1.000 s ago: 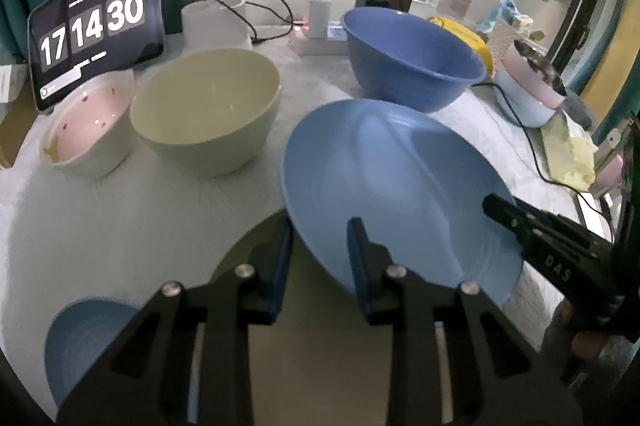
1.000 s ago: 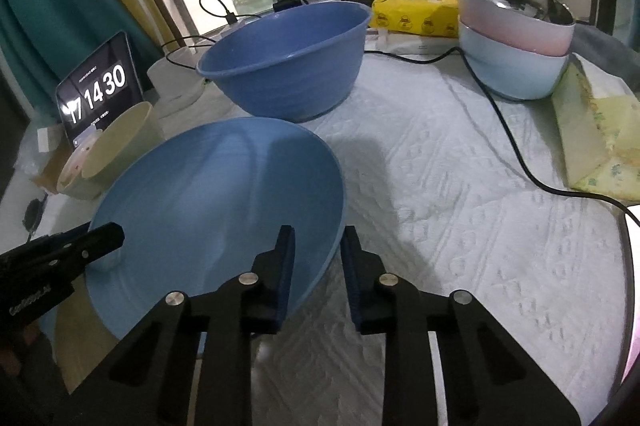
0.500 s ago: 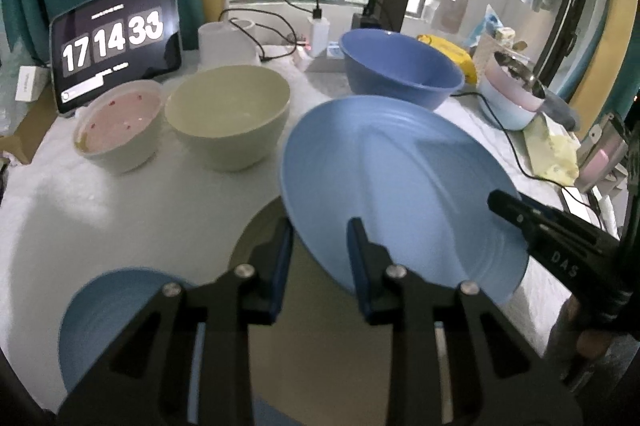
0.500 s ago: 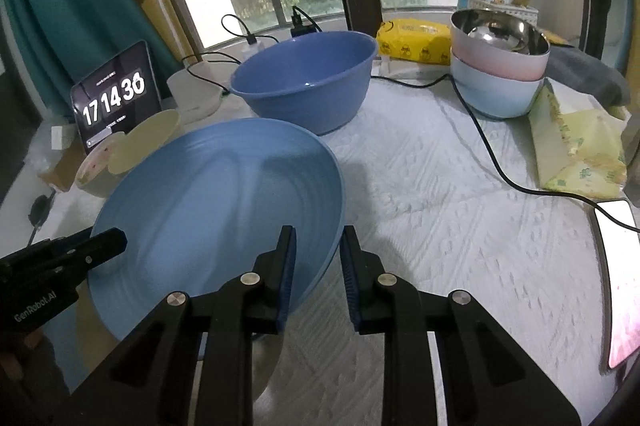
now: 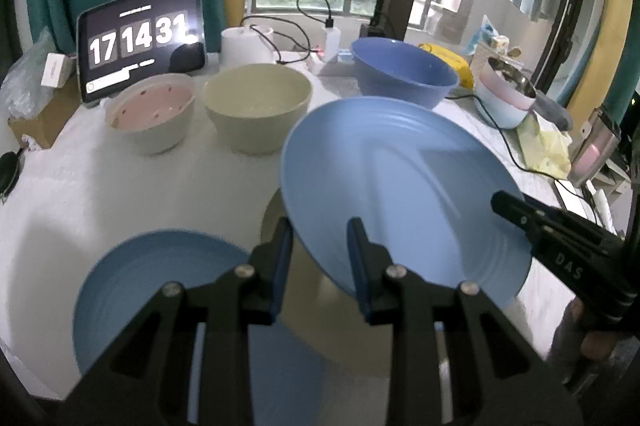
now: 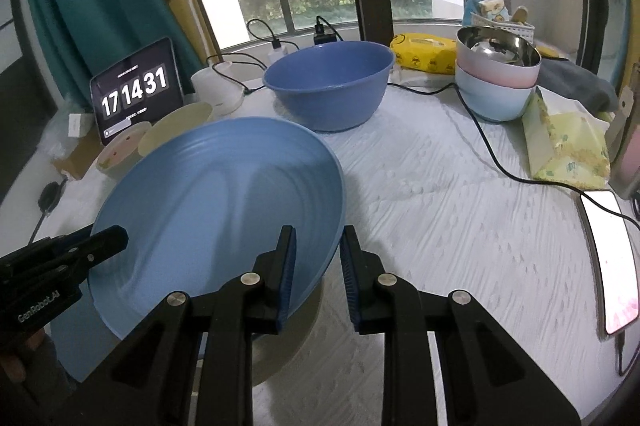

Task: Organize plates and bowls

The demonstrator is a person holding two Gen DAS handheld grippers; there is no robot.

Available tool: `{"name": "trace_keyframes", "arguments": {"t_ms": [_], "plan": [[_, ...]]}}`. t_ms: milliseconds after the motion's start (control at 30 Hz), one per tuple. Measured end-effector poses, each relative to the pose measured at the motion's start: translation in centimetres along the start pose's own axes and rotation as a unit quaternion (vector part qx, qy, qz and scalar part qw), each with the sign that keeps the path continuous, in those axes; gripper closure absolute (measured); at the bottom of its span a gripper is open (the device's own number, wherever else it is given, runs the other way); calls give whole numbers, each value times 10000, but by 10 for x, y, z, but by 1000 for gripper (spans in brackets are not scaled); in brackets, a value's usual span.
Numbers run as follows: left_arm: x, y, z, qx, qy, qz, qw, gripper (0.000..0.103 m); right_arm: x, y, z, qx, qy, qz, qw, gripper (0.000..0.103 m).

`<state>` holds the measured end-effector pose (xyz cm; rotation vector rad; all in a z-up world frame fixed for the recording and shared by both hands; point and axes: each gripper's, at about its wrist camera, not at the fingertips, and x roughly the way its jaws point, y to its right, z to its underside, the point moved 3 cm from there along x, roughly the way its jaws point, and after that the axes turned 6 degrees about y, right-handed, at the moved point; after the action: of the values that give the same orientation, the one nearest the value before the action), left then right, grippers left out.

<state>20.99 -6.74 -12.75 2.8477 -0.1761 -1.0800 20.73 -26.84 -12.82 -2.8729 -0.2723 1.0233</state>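
Both my tongs are pinched narrow on the same big light-blue plate point(image 5: 396, 186), one on each side of the rim. My left gripper point(image 5: 320, 262) has it at the plate's 7 o'clock edge, and my right gripper point(image 6: 317, 266) bites the opposite rim, around 4 o'clock in its own view. I'm using two grips because the plate is wide and shallow; one pinch at the rim would probably let it tip or twist.

It's clear of the white tablecloth point(image 6: 460, 210) and tilted, far edge up, with its shadow under it. Down at 8 o'clock from my left tongs sits a second light-blue plate point(image 5: 160, 274), flat on the cloth, so my guess is that's the stack spot.

Further out, the bowls are grouped by themselves: pink speckled bowl point(image 5: 150, 116) and cream bowl point(image 5: 258, 112) at 11 o'clock, dark blue bowl point(image 6: 330, 82) at 12. The pastel bowl stack point(image 6: 496, 82) is at 2 o'clock by the charging cable point(image 6: 492, 150).
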Motion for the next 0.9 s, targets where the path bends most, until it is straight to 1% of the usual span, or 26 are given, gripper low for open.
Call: {"name": "trace_keyframes", "arguments": {"t_ms": [333,700,900], "plan": [[-9,-5,15,-30,17,-65,10000,74,-7,-10,14,-60,-21,14,10000,78],[-5,-6,34,54,-65,-373,9993,74,-3,-14,36,-50,-175,-61,9998,78],[0,2,42,237,-83,-437,9987,72,5,-9,43,-16,-264,-17,9996,78]]}}
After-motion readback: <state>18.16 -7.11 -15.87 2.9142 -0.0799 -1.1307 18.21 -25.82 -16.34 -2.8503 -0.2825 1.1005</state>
